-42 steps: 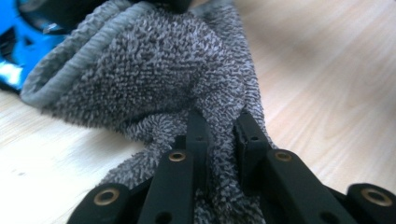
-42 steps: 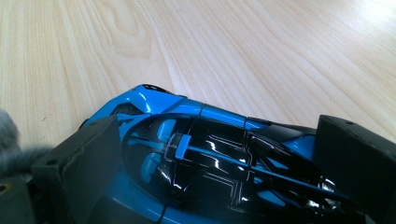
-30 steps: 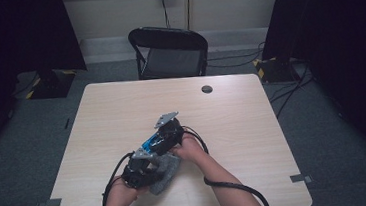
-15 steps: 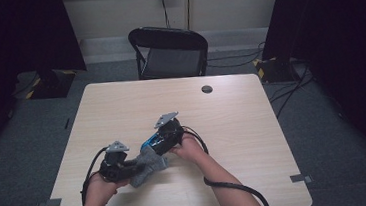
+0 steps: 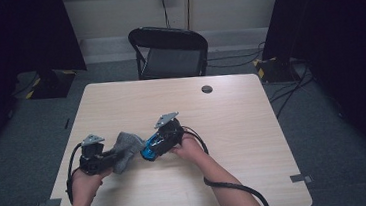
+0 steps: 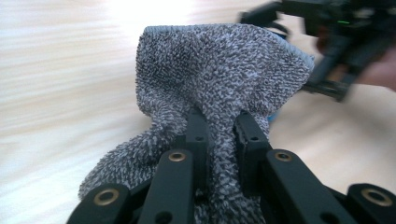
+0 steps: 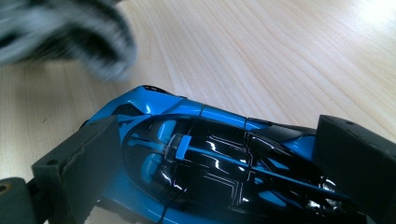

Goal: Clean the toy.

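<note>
**Operator:** Status of both grippers?

**Supervisor:** Your left gripper (image 5: 106, 159) has its jaws closed tight on the cloth (image 6: 219, 88). In the left gripper view the grey terry fabric is bunched between the two jaws and billows out ahead of the tips. Your right gripper (image 5: 155, 144) has its jaws set wide, one against each side of the car (image 7: 210, 163). The blue and black toy fills the gap between them and lies low over the table (image 5: 243, 123).

**Operator:** Where is the cloth relative to the car?

**Supervisor:** In the high view the cloth hangs between the two grippers, its free end just beside the car's front. In the right gripper view the cloth is blurred, ahead of the jaws and to one side, apart from the bodywork. Whether it touches the car elsewhere, you cannot tell.

**Operator:** How far along is the job?

**Supervisor:** Judged as wiping the car: both grasps are done, and the car is presented. Contact is not confirmed at this instant. How much of the body is already wiped cannot be read from the surface. Remaining, most likely: bring the cloth onto the body, then set both items down.
</note>
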Action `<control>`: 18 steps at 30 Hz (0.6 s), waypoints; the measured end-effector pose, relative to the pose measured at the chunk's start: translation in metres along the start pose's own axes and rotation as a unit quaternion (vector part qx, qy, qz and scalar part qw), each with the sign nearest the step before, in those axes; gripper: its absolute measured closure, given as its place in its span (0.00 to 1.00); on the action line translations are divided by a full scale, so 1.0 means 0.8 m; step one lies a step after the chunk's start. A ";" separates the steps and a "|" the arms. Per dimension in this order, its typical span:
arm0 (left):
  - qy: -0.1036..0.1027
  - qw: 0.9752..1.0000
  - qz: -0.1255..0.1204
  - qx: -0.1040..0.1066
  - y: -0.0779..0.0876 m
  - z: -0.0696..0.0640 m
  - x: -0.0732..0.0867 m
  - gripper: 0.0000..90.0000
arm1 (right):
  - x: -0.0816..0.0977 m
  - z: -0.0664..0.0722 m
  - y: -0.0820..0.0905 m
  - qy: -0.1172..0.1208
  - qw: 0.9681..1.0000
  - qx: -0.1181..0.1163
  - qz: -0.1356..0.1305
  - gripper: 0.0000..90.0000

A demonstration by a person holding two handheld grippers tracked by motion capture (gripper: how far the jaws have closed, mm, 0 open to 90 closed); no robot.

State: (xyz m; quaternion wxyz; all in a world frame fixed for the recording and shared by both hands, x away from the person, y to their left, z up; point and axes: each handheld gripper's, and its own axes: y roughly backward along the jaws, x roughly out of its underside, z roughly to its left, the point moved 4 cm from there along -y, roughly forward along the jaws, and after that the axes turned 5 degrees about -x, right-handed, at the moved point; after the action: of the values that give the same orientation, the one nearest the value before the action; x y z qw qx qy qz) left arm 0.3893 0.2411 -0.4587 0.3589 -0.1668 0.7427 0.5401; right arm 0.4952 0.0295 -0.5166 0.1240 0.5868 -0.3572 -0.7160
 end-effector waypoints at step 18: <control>0.011 0.998 0.039 -0.056 -0.061 0.005 0.007 0.87 | 0.000 0.002 -0.001 -0.004 1.000 0.003 0.000 0.02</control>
State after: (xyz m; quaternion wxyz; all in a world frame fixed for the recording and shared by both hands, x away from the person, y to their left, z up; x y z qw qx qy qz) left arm 0.4177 0.2282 -0.4964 0.3198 -0.1639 0.7208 0.5927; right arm 0.4941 0.0306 -0.5165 0.1208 0.5844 -0.3602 -0.7170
